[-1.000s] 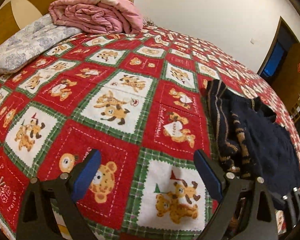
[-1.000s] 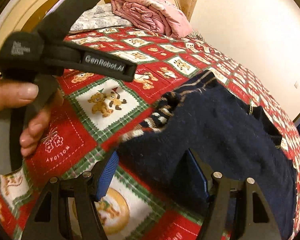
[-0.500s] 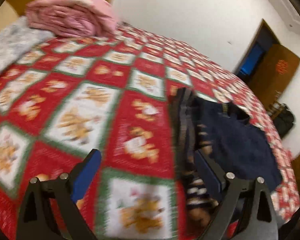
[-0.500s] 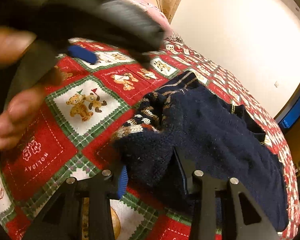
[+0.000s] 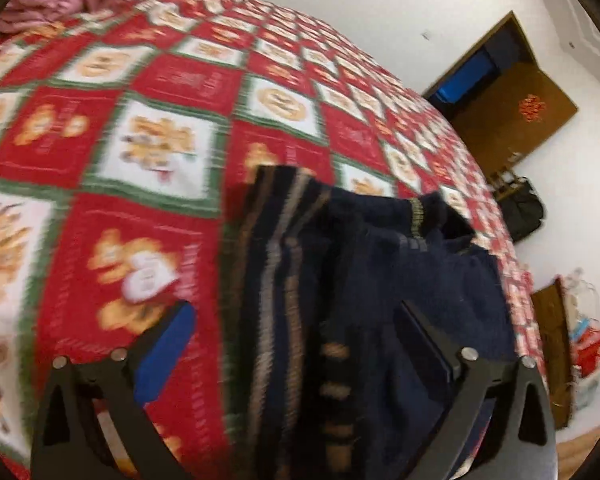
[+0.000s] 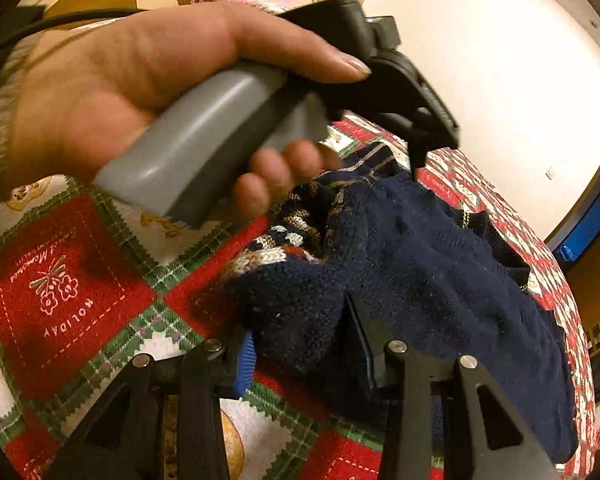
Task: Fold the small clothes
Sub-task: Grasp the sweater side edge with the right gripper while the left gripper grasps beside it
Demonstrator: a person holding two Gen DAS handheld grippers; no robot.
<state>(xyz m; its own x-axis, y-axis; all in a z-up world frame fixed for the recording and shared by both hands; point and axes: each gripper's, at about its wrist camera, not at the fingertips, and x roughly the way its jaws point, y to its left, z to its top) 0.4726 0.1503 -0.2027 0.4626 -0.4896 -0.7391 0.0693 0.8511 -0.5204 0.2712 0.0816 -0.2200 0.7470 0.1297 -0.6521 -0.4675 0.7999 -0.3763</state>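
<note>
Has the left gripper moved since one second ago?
Yes. The left gripper swung right across the quilt; the navy sweater now lies between its opening fingers.

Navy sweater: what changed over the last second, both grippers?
The right gripper closed on a bunched corner of the navy sweater. The left gripper swung across from the bare teddy-bear quilt to straddle the sweater's striped edge, jaws opening, not gripping. The sweater otherwise lies where it was on the quilt.
</note>
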